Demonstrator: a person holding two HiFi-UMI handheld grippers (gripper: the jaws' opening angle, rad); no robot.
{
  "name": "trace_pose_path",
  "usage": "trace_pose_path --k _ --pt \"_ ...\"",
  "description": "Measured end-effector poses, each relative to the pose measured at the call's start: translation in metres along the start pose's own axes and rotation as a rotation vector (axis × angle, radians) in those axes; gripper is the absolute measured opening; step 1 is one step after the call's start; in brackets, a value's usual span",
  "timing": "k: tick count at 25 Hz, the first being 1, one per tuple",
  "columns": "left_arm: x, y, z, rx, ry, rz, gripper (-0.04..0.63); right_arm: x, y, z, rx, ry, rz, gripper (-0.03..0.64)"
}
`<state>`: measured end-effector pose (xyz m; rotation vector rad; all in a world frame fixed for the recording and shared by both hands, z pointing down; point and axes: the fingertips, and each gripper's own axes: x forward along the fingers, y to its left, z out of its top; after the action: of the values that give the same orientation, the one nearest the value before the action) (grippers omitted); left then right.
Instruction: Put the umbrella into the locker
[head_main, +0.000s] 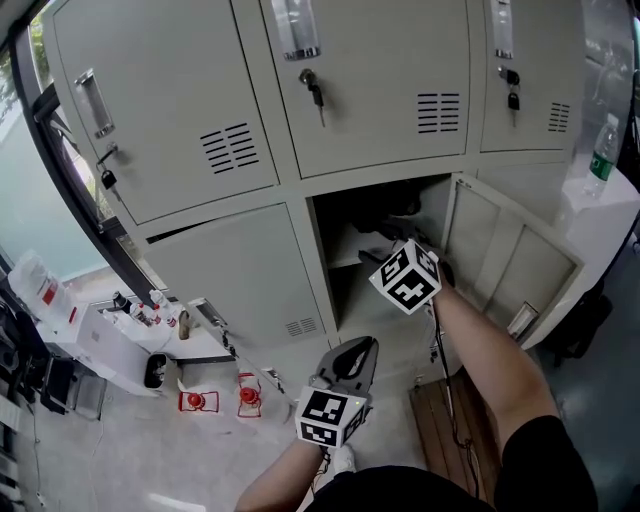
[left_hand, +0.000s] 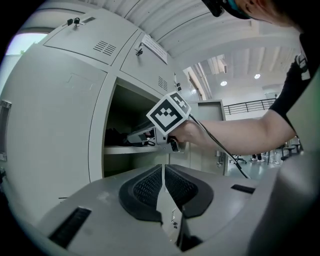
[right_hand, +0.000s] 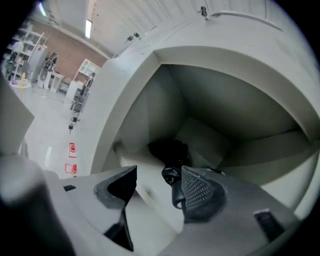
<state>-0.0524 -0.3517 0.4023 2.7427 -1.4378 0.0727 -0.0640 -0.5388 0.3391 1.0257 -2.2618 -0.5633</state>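
Here, the right claw (right_hand: 157, 187) is held at the mouth of the open lower locker (head_main: 345, 290), with its jaws standing wide apart and pressing on nothing. The black umbrella (right_hand: 170, 150) lies inside that compartment on the shelf (left_hand: 120, 149). Its near end shows in the gap between the jaws, close by the right-hand pad (right_hand: 200, 192); whether it touches that pad cannot be told. The locker door (head_main: 500, 250) is swung out to the right. The left claw (left_hand: 164, 182) is held back from the opening, lower in the head view, and points toward the locker. Its two ribbed pads (left_hand: 147, 186) are closed together with nothing between them. The neighbouring lockers are shut, and a key (head_main: 313, 90) hangs in the lock of the one above. A clear bottle (head_main: 600, 150) stands on a white surface (head_main: 605, 205) at the right edge. Red markings (head_main: 197, 401) show on the floor at lower left.
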Motion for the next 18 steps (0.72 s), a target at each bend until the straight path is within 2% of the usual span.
trace_pose_path --k 3,5,7,12,18 --pt "-0.004 -0.009 -0.003 -0.010 0.003 0.011 0.028 -0.020 0.010 -0.002 0.019 -0.036 0.003 0.286" --pt "-0.006 -0.014 -0.005 -0.023 0.006 0.022 0.028 -0.037 0.013 -0.001 0.042 -0.079 -0.014 0.141" --pt "-0.008 -0.019 -0.007 -0.036 0.009 0.034 0.028 -0.053 0.018 0.000 0.074 -0.119 -0.019 0.060" --pt "-0.016 -0.034 -0.012 -0.044 0.012 0.063 0.028 -0.091 0.039 -0.005 0.126 -0.174 0.006 0.054" --pt "-0.030 -0.054 -0.015 -0.057 0.007 0.107 0.028 -0.128 0.067 -0.018 0.148 -0.189 0.058 0.054"
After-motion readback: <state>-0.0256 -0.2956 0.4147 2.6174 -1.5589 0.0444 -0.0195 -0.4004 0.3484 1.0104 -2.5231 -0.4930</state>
